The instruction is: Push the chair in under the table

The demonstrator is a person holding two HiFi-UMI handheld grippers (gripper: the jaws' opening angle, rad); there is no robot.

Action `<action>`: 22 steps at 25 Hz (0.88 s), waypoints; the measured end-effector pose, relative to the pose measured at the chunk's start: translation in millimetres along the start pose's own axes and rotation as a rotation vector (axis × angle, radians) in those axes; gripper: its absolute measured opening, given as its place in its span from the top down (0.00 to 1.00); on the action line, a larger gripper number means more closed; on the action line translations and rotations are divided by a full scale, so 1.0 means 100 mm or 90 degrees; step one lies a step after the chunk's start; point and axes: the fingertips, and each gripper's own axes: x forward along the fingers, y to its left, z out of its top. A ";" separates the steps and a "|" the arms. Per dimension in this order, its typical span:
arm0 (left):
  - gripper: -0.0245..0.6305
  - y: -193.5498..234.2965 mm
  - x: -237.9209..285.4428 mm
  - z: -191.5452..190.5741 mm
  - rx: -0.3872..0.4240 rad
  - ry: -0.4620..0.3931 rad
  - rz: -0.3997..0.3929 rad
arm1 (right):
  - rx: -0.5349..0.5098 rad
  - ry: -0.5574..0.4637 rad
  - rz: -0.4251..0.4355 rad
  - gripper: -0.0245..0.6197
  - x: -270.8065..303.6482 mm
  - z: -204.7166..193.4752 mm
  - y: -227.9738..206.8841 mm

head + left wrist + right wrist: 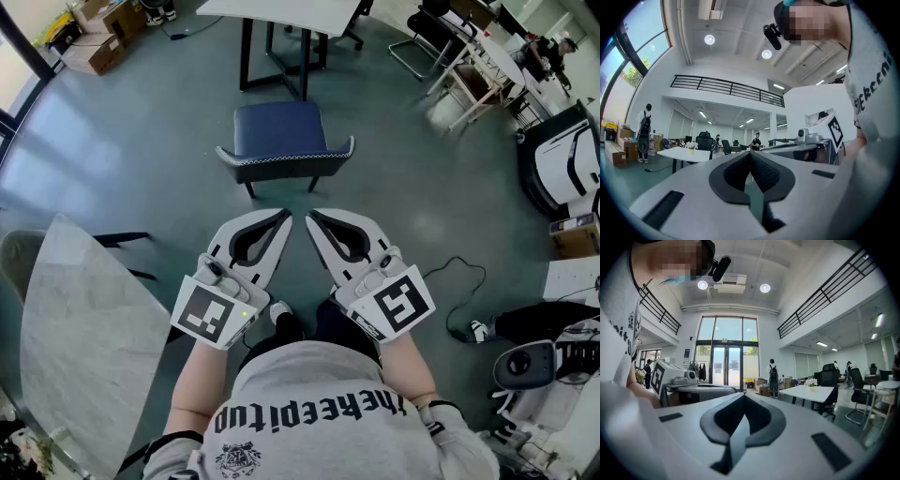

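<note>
The blue chair (279, 131) stands on the grey-green floor (141, 141) at 12 o'clock from the person, with its backrest turned towards them and its seat facing away. Beyond it, also at 12 o'clock, is the white desk (281, 7) on black legs. The whole seat shows in the head view, in front of the desk's top, and its far edge is near the feet of the desk's legs.

Both grippers are held level in front of the person's body and point at the chair's backrest without touching it. The left gripper (284, 218) has its jaws closed tip to tip. Its own view shows the dark pads meeting at the front, with only an empty loop behind them. The right gripper (312, 216), just beside it at 3 o'clock, is closed in the same way with nothing between its pads. The two tips angle towards each other and are near but apart.

A marble-topped desk (84, 319) fills the 8 o'clock corner of the head view. Cardboard boxes (94, 47) sit at 10 o'clock near the windows, and a black cable (459, 281) loops over the floor at 4 o'clock. Other chairs (422, 37) stand at 1 o'clock.
</note>
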 end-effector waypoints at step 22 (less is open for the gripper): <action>0.94 -0.06 0.08 -0.10 0.012 0.006 -0.018 | 0.001 -0.007 -0.010 0.95 -0.08 -0.10 -0.02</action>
